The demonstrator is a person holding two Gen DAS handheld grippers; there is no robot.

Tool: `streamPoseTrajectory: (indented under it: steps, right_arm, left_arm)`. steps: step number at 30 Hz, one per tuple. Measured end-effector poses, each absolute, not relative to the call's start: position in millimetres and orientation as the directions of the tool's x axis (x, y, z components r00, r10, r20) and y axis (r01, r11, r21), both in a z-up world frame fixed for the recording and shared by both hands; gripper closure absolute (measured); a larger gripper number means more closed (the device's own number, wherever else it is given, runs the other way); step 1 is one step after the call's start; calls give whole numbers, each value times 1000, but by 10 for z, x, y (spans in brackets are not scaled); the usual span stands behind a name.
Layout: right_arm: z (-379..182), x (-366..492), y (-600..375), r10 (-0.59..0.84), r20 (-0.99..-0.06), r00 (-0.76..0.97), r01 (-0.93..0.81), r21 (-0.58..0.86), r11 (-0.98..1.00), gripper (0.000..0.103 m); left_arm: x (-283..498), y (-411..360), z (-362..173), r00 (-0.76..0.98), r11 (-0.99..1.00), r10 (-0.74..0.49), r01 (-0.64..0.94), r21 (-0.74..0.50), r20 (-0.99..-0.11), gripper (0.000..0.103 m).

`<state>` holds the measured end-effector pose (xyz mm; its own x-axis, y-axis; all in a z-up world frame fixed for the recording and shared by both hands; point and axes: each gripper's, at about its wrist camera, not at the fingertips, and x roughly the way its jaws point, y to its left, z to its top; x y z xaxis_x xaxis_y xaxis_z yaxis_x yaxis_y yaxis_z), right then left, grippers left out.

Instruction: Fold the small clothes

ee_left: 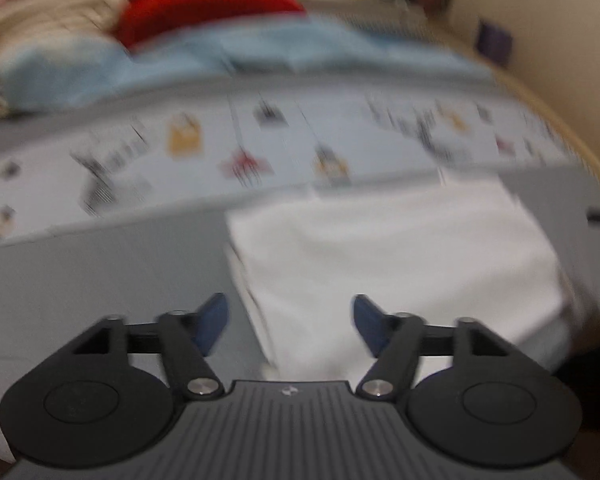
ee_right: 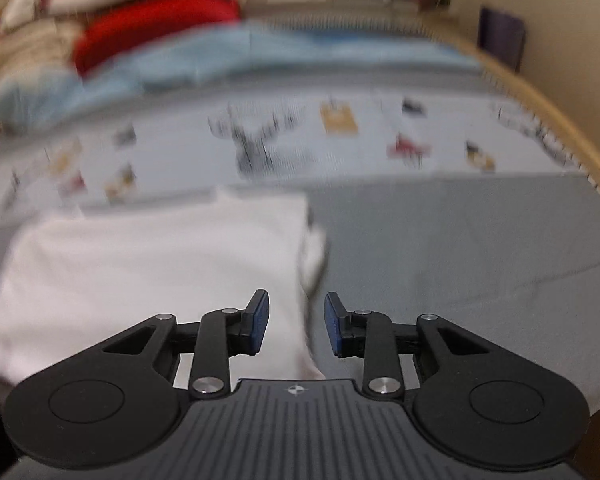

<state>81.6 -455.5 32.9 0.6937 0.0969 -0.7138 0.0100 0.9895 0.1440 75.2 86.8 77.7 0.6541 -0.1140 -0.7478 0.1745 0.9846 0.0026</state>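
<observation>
Left hand-held gripper (ee_left: 291, 322): spread wide, nothing between the blue pads; poised above the left edge of the folded white cloth rectangle (ee_left: 400, 260), likely so as to straddle that edge for a pinch.
Folded white cloth rectangle: flat on the plain grey sheet (ee_left: 100, 280) of the bed, stretching from 12 to 2 o'clock of the left hand-held gripper in the left wrist view; layered edge visible along its left side, suggesting at least one fold already made.
Right hand-held gripper (ee_right: 296, 326): parted, less widely than the left, gripping nothing; lined up over the right edge of the white cloth (ee_right: 148, 272), which fills 9 to 12 o'clock in the right wrist view.
Why this stance: one tool at each side edge, probably for a matched lift of both edges and another fold.
Loose flap: small white bit (ee_right: 314, 256) sticking out past the right edge at 12 o'clock of the right pads; possibly a sleeve or corner needing tucking, too blurred to say.
Patterned pale-blue sheet band (ee_right: 340, 136): beyond the cloth at 12 o'clock, apart from the task.
Light blue blanket (ee_right: 260, 56): further back still.
Red cushion-like bundle (ee_right: 156, 28): at 11 o'clock, far end of the bed, well apart.
Sharpness: both views smeared, fine detail unreadable.
</observation>
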Motion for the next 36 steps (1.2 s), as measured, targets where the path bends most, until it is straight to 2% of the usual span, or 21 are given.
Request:
streamPoseTrajectory:
  steps: [4,6,8,13,15,16,23,28,36]
  right_arm:
    - [514,560,-4350,133,-645,753,-7,195,981,71]
    - [527,464,-4183,160,-637,754,-25,216,976,71]
    - [497,417,-3997,188,-635,749,-48,231,972,71]
    - [431,402,-3331,222,-629,745,-154,162,975,72]
    - [437,407,-3154,250,-622,742,-183,171,968,86]
    - [437,418,-3063,262,-615,743,-192,180,965,101]
    - [375,539,-2571,353,-603,716,-243,260,935,100]
    - [240,515,-2016,368,-647,668,-363,148,920,100]
    - [61,365,-1315,464,-673,576,-547,105,831,100]
  left_arm:
    - [625,1012,923,738,992,-128,101,-80,-662,26]
    - [595,1087,900,727,993,-102,34,-112,-679,26]
    - [534,1128,938,762,991,-85,-4,-135,-643,26]
    - [479,1123,989,768,987,-99,-3,-159,-632,26]
    - [492,1089,983,763,987,-119,21,-160,-635,26]
    - [496,1068,976,760,988,-122,30,-154,-638,26]
    - [451,1158,959,777,986,-106,-1,-170,-620,26]
    - [468,1224,949,769,990,-82,-13,-144,-634,26]
    - [476,1300,930,764,988,-81,-21,-150,-640,25]
